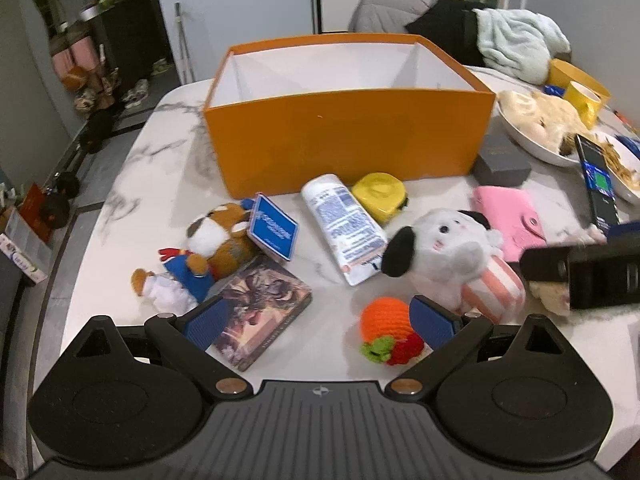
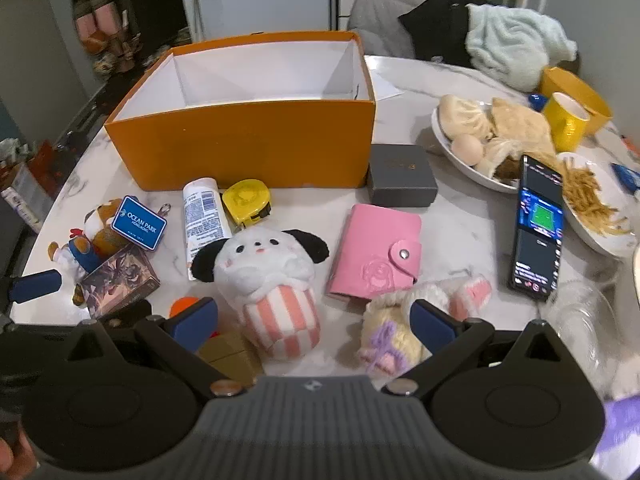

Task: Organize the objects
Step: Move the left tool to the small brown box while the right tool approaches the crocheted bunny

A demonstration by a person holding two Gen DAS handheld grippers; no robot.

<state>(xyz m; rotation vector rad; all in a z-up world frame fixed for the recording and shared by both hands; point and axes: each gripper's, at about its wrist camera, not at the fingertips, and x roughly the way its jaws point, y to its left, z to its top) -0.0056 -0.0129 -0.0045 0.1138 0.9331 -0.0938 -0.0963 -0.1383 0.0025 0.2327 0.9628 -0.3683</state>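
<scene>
An orange box (image 1: 348,136) (image 2: 248,148) stands on the marble table with its white inside bare. In front of it lie a white tube (image 1: 346,224), a yellow tape measure (image 1: 380,196), a blue tag (image 1: 272,228), a brown plush (image 1: 220,240) and a pink wallet (image 2: 376,252). My left gripper (image 1: 320,324) is open above a picture-printed box (image 1: 264,312) and a crocheted orange (image 1: 386,320), touching neither. My right gripper (image 2: 316,324) is open too, over a white dog plush (image 2: 276,280) in a striped cup and a cream plush (image 2: 390,328).
A grey box (image 2: 400,176) sits at the orange box's right corner. Right of it are a lit phone (image 2: 538,228), plates of food (image 2: 472,168), a yellow mug (image 2: 566,124) and a clear plastic container (image 2: 580,320). Clothes are piled on a chair (image 2: 500,40) behind. The table's edge curves along the left.
</scene>
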